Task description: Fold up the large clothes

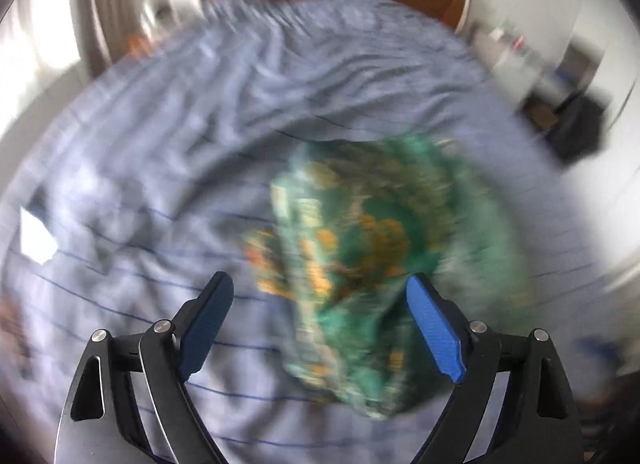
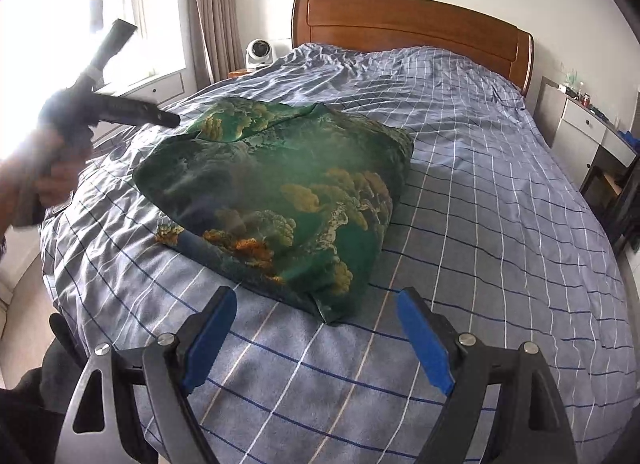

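A large green garment (image 2: 280, 191) with gold and orange cloud patterns lies bunched in a loose heap on the bed (image 2: 480, 183). In the blurred left wrist view the garment (image 1: 360, 256) sits just beyond my left gripper (image 1: 320, 296), which is open and empty above it. My right gripper (image 2: 316, 308) is open and empty, hovering near the bed's front edge just short of the garment's nearest corner. The left gripper tool (image 2: 120, 107) shows in the right wrist view, held in a hand at the bed's left side, above the garment's far left edge.
The bed has a blue checked cover and a wooden headboard (image 2: 412, 23). A small white fan (image 2: 260, 51) stands by the curtain (image 2: 212, 11) at the back left. A white desk (image 2: 592, 131) with small items stands along the right wall.
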The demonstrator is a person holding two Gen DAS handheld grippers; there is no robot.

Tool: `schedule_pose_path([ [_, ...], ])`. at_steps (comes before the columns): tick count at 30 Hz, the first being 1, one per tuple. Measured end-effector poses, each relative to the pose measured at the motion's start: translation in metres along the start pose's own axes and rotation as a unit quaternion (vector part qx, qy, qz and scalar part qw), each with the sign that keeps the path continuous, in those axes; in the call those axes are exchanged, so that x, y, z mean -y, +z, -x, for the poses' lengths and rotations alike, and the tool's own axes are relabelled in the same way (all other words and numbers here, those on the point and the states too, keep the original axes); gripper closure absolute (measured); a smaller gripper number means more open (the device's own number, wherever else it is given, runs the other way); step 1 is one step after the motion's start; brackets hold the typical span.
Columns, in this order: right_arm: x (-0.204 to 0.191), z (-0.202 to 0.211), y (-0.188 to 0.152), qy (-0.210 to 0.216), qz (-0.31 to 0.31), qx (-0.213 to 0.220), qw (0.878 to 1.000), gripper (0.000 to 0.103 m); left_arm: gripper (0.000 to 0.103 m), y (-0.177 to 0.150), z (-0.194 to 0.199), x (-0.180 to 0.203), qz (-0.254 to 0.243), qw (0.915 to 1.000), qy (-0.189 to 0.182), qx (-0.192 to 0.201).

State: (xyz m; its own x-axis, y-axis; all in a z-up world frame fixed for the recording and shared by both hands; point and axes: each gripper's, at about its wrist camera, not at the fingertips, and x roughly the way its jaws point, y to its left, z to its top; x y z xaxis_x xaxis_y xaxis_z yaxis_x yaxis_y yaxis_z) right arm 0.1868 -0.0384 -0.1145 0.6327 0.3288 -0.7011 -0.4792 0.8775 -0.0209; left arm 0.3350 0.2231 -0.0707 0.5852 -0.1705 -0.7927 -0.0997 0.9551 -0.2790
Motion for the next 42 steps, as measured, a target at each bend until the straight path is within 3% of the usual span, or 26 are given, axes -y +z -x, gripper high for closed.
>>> schedule_pose_path([
  [1, 0.002, 0.001, -0.001, 0.001, -0.002, 0.002, 1.000, 0.018, 0.013, 0.008, 0.001, -0.016, 0.034, 0.9966, -0.073, -0.017],
  [2, 0.003, 0.002, -0.001, 0.003, -0.004, 0.002, 1.000, 0.018, 0.013, 0.015, 0.002, -0.029, 0.065, 0.9900, -0.122, -0.029],
  [3, 0.006, 0.001, -0.002, 0.004, -0.010, 0.000, 1.000, 0.018, 0.011, 0.019, 0.001, -0.035, 0.083, 0.9864, -0.138, -0.035],
  [6, 0.014, -0.005, -0.002, 0.017, -0.034, -0.008, 0.999, 0.018, 0.010, 0.029, -0.015, -0.035, 0.074, 0.9870, -0.131, -0.057],
  [9, 0.020, -0.015, 0.004, 0.031, -0.058, -0.011, 0.998, 0.018, 0.011, 0.024, -0.055, -0.025, 0.057, 0.9865, -0.113, -0.103],
  [12, 0.027, -0.024, 0.017, 0.053, -0.076, -0.012, 0.996, 0.018, 0.008, 0.003, -0.101, -0.035, 0.062, 0.9883, -0.042, -0.133],
  [16, 0.049, -0.044, 0.040, 0.070, -0.092, -0.015, 0.993, 0.018, 0.000, -0.019, -0.125, -0.060, 0.110, 0.9836, -0.059, -0.131],
  [18, 0.067, -0.064, 0.049, 0.091, -0.110, -0.030, 0.989, 0.018, 0.000, -0.023, -0.129, -0.059, 0.099, 0.9852, -0.056, -0.128],
  [21, 0.096, -0.106, 0.055, 0.134, -0.157, -0.067, 0.976, 0.018, 0.000, -0.022, -0.138, -0.058, 0.092, 0.9848, -0.063, -0.133],
  [25, 0.119, -0.167, 0.049, 0.208, -0.229, -0.114, 0.944, 0.018, 0.000, -0.021, -0.153, -0.066, 0.106, 0.9793, -0.096, -0.144],
  [27, 0.121, -0.193, 0.041, 0.262, -0.266, -0.128, 0.919, 0.013, 0.000, -0.025, -0.155, -0.071, 0.110, 0.9785, -0.107, -0.138],
  [29, 0.119, -0.214, 0.036, 0.290, -0.293, -0.142, 0.900, 0.012, 0.000, -0.028, -0.157, -0.074, 0.118, 0.9768, -0.116, -0.136],
  [30, 0.117, -0.219, 0.036, 0.294, -0.298, -0.143, 0.897, 0.012, 0.000, -0.029, -0.158, -0.074, 0.122, 0.9760, -0.117, -0.137],
  [31, 0.112, -0.222, 0.040, 0.287, -0.293, -0.144, 0.901, 0.012, 0.000, -0.029, -0.157, -0.074, 0.123, 0.9759, -0.114, -0.139],
  [32, 0.104, -0.220, 0.047, 0.266, -0.269, -0.144, 0.914, 0.013, 0.005, -0.029, -0.154, -0.071, 0.122, 0.9766, -0.108, -0.139],
  [35, 0.062, -0.192, 0.069, 0.167, -0.127, -0.119, 0.970, 0.023, 0.040, -0.029, -0.130, -0.048, 0.076, 0.9871, -0.077, -0.118],
  [36, 0.050, -0.183, 0.073, 0.143, -0.092, -0.104, 0.980, 0.027, 0.046, -0.027, -0.121, -0.036, 0.053, 0.9908, -0.058, -0.110],
  [38, 0.023, -0.159, 0.077, 0.097, -0.020, -0.067, 0.993, 0.032, 0.051, -0.028, -0.107, -0.024, 0.029, 0.9940, -0.041, -0.097],
  [42, 0.003, -0.123, 0.078, 0.064, 0.031, -0.008, 0.997, 0.035, 0.052, -0.022, -0.075, -0.007, 0.013, 0.9971, -0.055, -0.051],
])
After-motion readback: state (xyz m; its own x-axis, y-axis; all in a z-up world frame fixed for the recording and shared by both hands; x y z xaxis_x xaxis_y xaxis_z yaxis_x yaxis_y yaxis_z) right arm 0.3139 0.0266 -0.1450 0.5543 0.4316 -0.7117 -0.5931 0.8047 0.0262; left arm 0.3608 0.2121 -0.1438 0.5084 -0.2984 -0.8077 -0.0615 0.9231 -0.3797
